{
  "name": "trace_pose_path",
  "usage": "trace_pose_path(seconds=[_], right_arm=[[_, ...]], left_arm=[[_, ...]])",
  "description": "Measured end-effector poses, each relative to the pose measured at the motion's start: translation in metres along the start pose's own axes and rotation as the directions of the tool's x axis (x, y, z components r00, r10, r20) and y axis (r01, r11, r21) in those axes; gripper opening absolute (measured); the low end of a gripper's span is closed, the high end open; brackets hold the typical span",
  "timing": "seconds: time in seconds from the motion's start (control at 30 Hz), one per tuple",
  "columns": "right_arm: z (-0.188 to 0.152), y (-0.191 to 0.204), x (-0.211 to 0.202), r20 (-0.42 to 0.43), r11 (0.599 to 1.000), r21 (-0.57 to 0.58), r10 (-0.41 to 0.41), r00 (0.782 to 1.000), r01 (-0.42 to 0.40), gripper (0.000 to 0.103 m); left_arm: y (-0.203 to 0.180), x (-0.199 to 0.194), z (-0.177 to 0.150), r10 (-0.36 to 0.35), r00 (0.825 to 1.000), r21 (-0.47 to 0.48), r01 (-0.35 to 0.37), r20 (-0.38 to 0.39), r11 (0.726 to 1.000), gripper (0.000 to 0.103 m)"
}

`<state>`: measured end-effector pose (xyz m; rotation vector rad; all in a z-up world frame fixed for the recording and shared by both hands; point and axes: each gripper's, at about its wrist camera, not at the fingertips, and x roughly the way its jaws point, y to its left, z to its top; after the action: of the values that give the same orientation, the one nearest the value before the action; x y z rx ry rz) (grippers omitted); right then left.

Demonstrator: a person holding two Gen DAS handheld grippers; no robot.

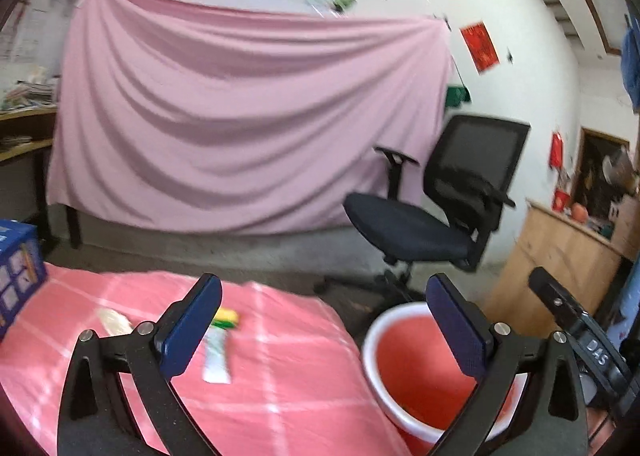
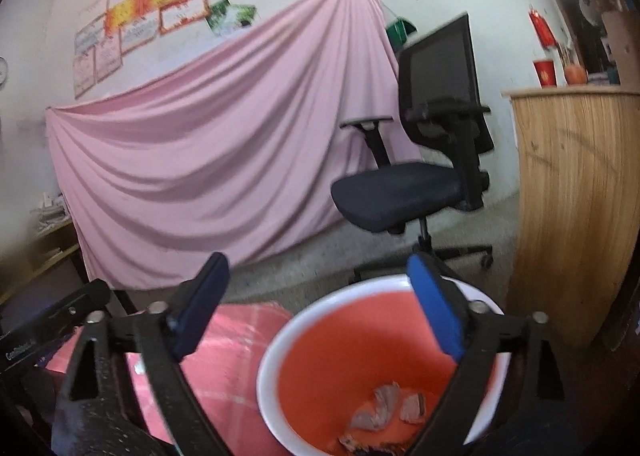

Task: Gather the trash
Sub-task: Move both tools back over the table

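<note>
My left gripper [image 1: 324,320] has its jaws spread wide with nothing between them, low in the frame over the pink checked tablecloth [image 1: 288,368]. On that cloth, lower left of centre, lie a white wrapper [image 1: 216,360], a yellow-green packet [image 1: 226,318] and a pale scrap [image 1: 114,321]. My right gripper [image 2: 320,308] is likewise spread and empty above the red bucket [image 2: 360,336], where crumpled trash [image 2: 384,404] sits at the bottom. A black office chair [image 2: 420,160] stands behind.
</note>
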<state>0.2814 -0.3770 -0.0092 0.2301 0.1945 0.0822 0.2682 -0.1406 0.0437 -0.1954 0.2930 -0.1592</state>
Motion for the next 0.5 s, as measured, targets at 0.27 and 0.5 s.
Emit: trace_pose_path(seconds=[0.27,0.5], right_arm=[[0.005,0.052,-0.010,0.126,0.994,-0.082,0.086,0.988,-0.076,0.103],[-0.001,0.096,-0.009,0.156,0.975,-0.166,0.170,0.973,-0.144,0.103]], left_arm=[[0.050,-0.032,0.001,0.133,0.987,-0.010,-0.133,0.089,0.991,0.101],[0.088,-0.056,-0.003,0.204,0.968,-0.002,-0.206,0.144,0.979,0.101]])
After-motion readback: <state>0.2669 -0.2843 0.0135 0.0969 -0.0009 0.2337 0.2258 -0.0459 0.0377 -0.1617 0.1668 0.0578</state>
